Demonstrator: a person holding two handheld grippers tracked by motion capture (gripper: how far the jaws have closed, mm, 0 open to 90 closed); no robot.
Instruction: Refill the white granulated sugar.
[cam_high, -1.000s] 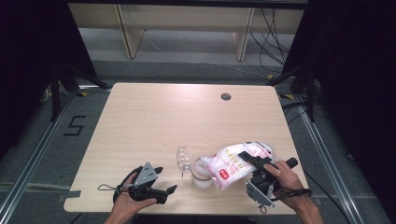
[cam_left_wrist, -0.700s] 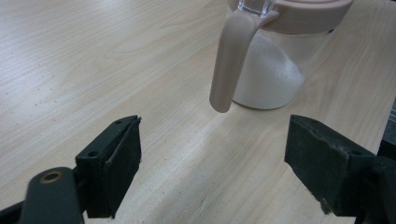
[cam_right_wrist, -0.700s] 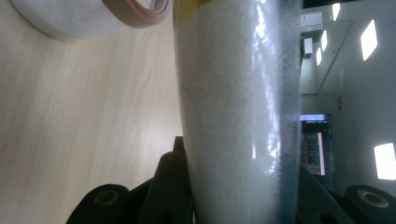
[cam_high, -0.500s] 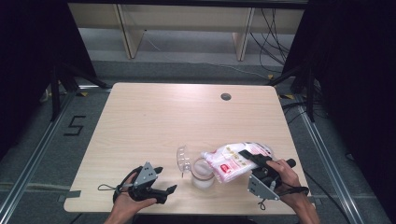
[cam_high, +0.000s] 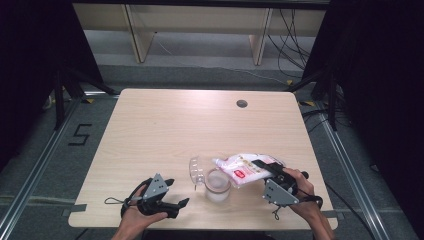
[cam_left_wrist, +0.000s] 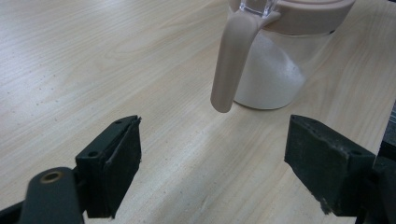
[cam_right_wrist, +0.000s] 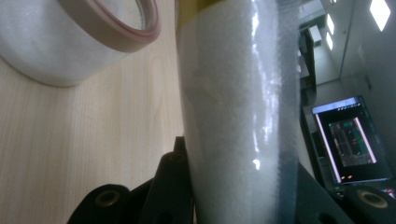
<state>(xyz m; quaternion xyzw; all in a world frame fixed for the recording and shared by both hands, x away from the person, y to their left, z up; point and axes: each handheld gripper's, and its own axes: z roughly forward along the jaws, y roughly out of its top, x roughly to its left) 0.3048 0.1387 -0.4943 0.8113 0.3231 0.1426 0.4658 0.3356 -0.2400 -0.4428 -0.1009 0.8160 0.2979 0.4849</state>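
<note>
The main risk, as I judge it, is a spill: the jar (cam_high: 218, 185) stands unheld near the desk's (cam_high: 165, 125) front edge, so if the bag's mouth drifts off the rim or the bag nudges the jar, the white grains land on the wood or the jar tips. Starting at the left, the left gripper (cam_high: 176, 204) rests by the front edge toward the front-left corner, its 2 jaws spread wide with nothing between them; in the left gripper view the jar's beige handle (cam_left_wrist: 229, 60) hangs just ahead of the gap, the jar body behind it part-filled with white powder, apart from both jaws. The clear flip lid (cam_high: 195, 171) stands open on the jar's left side. Moving right, the bag (cam_high: 246, 167) of white granules lies tilted with 1 end over the jar's open top. The right gripper (cam_high: 260, 164), near the front-right corner, is clenched on the bag; the right gripper view shows the bag (cam_right_wrist: 238, 107) pinched between the 2 jaws, with the jar's pink rim (cam_right_wrist: 126, 28) just beside it. A loose grip there could also let the bag slide.
</note>
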